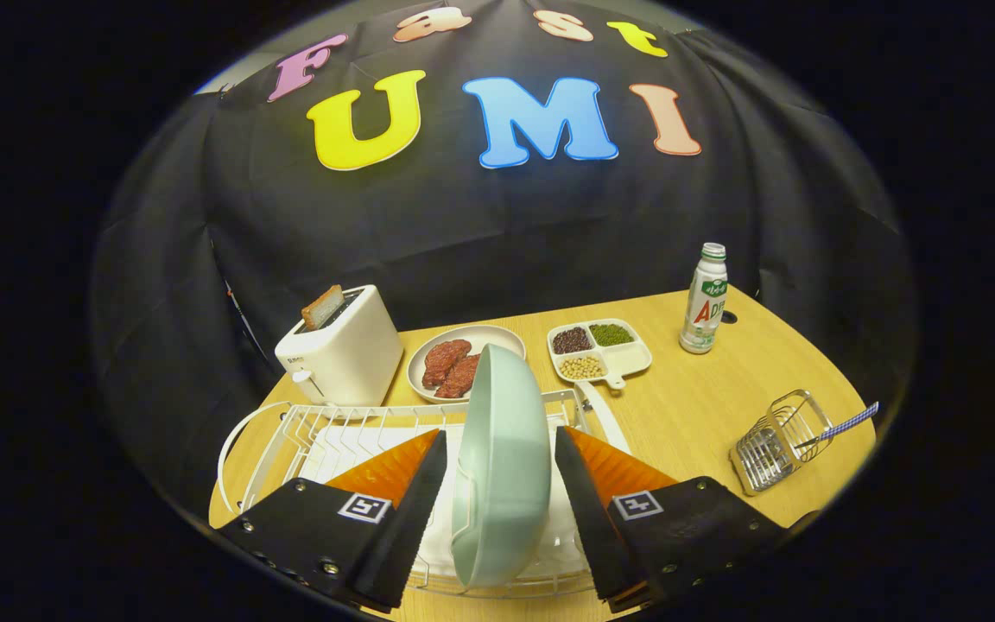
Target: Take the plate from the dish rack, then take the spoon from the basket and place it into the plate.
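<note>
A pale green plate (497, 466) stands on edge in the white wire dish rack (290, 432). My gripper (500, 432) is open and straddles the plate, one finger on each side of it. A thin gap shows at the left finger; the right finger sits very close to the rim. Off to the right, beyond the fingers, a small wire basket (778, 445) lies tilted on the wooden table. A spoon with a blue checked handle (847, 423) sticks out of the basket.
Behind the rack stand a white toaster (346, 358) with a slice of bread, a plate of meat slices (454, 363) and a divided dish of beans (598, 348). A white bottle (705, 302) stands at the back right. Bare wooden table (687, 406) lies between rack and basket.
</note>
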`<state>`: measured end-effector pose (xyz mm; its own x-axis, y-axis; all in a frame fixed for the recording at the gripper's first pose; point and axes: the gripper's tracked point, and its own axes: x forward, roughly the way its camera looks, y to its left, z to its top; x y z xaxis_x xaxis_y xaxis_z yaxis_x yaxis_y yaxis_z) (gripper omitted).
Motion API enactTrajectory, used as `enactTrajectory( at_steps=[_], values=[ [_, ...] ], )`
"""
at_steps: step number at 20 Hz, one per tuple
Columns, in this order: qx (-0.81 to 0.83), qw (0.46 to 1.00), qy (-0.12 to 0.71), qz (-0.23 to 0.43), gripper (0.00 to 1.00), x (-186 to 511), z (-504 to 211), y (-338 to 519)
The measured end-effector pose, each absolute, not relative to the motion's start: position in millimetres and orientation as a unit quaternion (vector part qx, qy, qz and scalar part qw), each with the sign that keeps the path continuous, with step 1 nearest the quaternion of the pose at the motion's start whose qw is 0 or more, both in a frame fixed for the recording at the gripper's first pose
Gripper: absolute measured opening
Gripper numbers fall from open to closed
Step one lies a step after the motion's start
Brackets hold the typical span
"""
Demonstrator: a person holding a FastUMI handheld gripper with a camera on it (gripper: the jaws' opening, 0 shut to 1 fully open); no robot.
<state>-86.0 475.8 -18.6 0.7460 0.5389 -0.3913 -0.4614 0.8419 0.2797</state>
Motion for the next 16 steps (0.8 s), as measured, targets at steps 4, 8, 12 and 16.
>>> enactTrajectory(
  at_steps=[4, 8, 12, 16],
  values=[
    [0.082, 0.926, 0.278, 0.241, 0.57, -79, -38, 477],
    [0.048, 0.937, 0.29, 0.188, 0.34, -73, -40, 466],
    [0.014, 0.944, 0.287, 0.16, 0.31, -75, -33, 468],
    [-0.026, 0.956, 0.263, 0.129, 0.31, -76, -13, 470]
  ],
)
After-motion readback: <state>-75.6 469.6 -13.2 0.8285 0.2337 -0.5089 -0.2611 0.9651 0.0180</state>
